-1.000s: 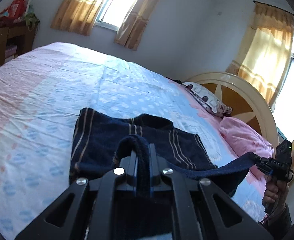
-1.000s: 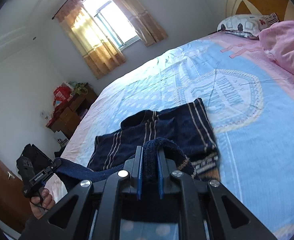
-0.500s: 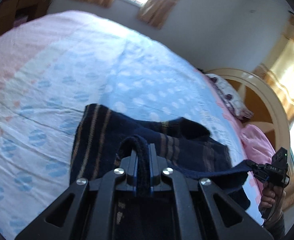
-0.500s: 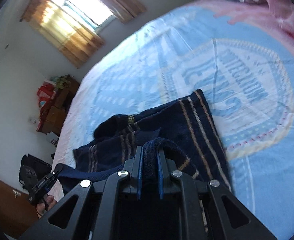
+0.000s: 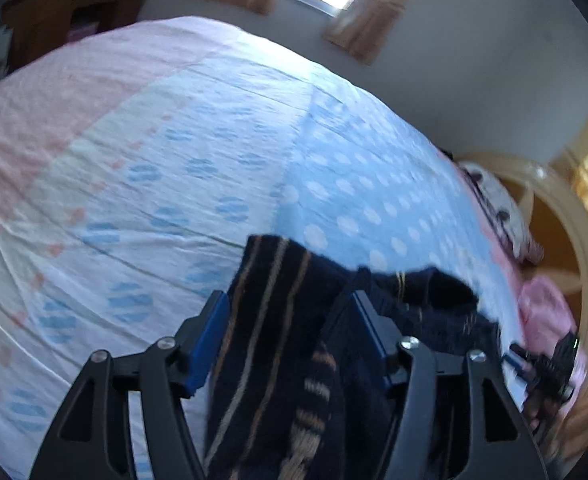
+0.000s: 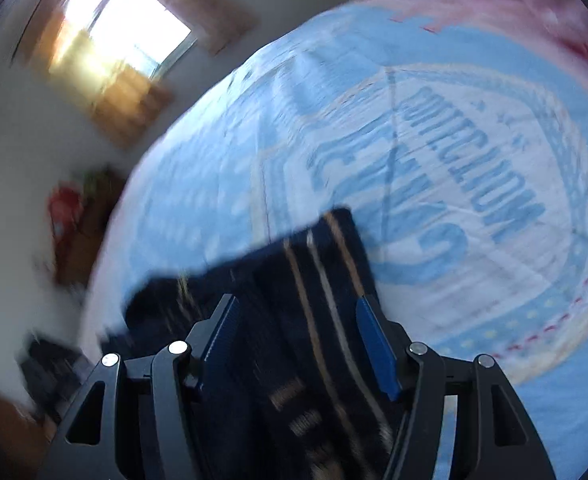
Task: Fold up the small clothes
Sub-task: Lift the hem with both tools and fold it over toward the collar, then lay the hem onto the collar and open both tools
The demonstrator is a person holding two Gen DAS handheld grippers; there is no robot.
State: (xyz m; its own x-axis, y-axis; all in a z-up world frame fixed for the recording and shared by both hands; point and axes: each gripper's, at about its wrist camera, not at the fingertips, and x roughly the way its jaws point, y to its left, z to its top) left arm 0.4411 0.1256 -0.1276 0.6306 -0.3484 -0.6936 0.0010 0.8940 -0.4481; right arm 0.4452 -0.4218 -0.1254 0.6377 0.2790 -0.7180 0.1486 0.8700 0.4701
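**Both grippers let go over the folded cloth**

The left gripper (image 5: 289, 336) stood spread, its jaws having just opened; the dark striped cloth (image 5: 277, 344) lay between the blue pads (image 5: 209, 336) but neither pad pressed it. The right gripper (image 6: 298, 340) was likewise spread, jaws just opened, with the cloth (image 6: 318, 300) loose beneath and between them. The cloth lay on the bed (image 5: 173, 168), directly under and ahead of both grippers, its tan stripes running away from each camera and its long axis seemingly running across from one gripper to the other. Each gripper sat over its own end, so neither was nearer. A dark fold bunched up at the far edge (image 5: 434, 284), probably needing smoothing next. The pink pillow (image 5: 546, 304) and the headboard (image 5: 574, 216) lay well apart on the right; nothing blocked the cloth.
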